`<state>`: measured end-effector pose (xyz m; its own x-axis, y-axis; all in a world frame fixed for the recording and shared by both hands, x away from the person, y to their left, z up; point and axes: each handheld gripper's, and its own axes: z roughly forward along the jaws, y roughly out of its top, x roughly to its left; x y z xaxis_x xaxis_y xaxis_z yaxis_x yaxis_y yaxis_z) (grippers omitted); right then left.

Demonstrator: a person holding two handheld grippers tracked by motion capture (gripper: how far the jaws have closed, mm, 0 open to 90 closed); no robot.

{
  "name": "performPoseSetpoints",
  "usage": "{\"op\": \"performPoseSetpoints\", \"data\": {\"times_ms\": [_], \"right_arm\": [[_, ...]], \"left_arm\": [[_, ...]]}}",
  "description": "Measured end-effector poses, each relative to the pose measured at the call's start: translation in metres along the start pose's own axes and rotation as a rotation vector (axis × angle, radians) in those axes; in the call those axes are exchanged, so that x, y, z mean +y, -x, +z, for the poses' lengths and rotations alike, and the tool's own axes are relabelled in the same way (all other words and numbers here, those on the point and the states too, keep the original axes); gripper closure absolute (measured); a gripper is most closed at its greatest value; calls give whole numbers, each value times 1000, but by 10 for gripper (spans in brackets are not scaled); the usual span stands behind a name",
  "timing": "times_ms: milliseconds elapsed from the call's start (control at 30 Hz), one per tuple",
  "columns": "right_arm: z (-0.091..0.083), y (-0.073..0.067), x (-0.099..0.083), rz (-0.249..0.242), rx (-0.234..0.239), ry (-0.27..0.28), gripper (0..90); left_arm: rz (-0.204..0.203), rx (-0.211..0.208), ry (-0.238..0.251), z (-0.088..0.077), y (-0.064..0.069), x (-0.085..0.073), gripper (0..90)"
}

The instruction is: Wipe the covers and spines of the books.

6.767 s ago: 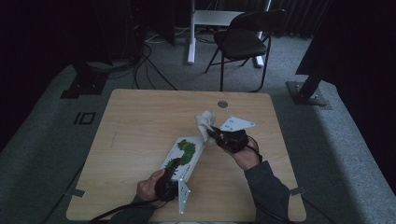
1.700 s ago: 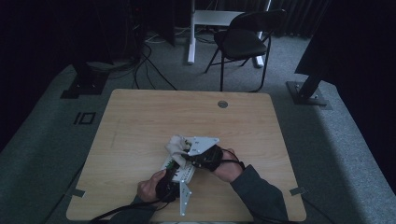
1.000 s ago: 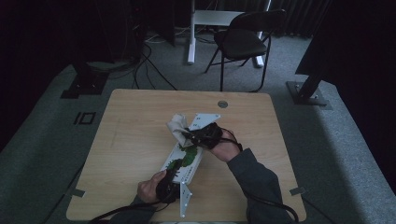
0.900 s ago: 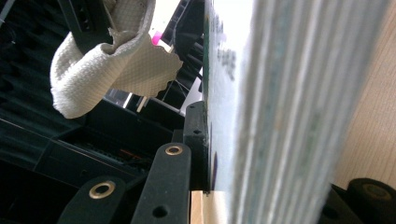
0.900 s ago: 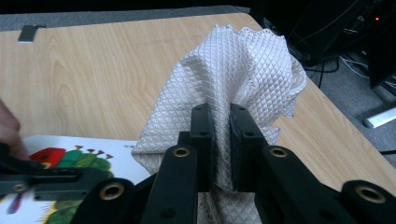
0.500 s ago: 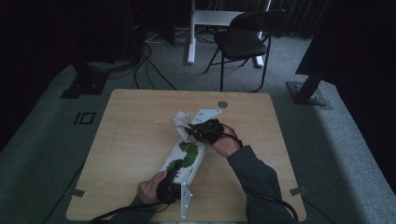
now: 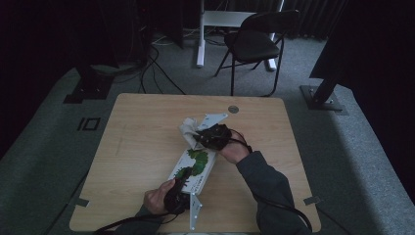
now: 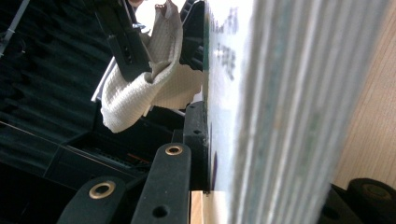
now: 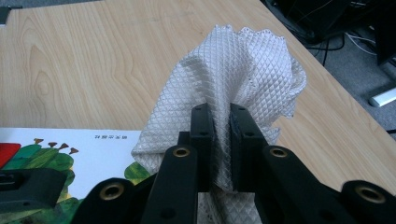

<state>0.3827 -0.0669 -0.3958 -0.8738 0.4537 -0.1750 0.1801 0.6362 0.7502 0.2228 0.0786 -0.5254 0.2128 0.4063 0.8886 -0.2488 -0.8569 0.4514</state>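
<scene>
A picture book (image 7: 193, 164) with a green caterpillar cover lies slantwise on the wooden table (image 7: 137, 137). My left gripper (image 7: 181, 185) is shut on the book's near end; in the left gripper view the book's edge (image 8: 243, 93) stands between the jaws. My right gripper (image 7: 197, 139) is shut on a bunched white waffle cloth (image 7: 187, 128) at the book's far end. In the right gripper view the jaws (image 9: 222, 116) pinch the cloth (image 9: 243, 60), which hangs over the book's corner (image 9: 70, 144). The left gripper view shows the cloth (image 8: 140, 88) farther off.
A round grommet (image 7: 233, 109) sits near the table's far edge. Behind the table stand a black folding chair (image 7: 254, 44), a white post (image 7: 200, 34) and a stand base (image 7: 323, 95). Cables (image 7: 147, 63) run over the carpet at the back left.
The right gripper has carried the cloth from the middle of the book to its far end and has stayed about there over the last half second. The left gripper and the book have not moved.
</scene>
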Motion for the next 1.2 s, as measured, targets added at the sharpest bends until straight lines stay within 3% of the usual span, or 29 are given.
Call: {"op": "performPoseSetpoints", "data": {"times_ms": [1200], "right_arm": [[21,-13,-1,-53,26,-122,823]], "left_arm": [[20,21,7,-2,1,2,788]]}}
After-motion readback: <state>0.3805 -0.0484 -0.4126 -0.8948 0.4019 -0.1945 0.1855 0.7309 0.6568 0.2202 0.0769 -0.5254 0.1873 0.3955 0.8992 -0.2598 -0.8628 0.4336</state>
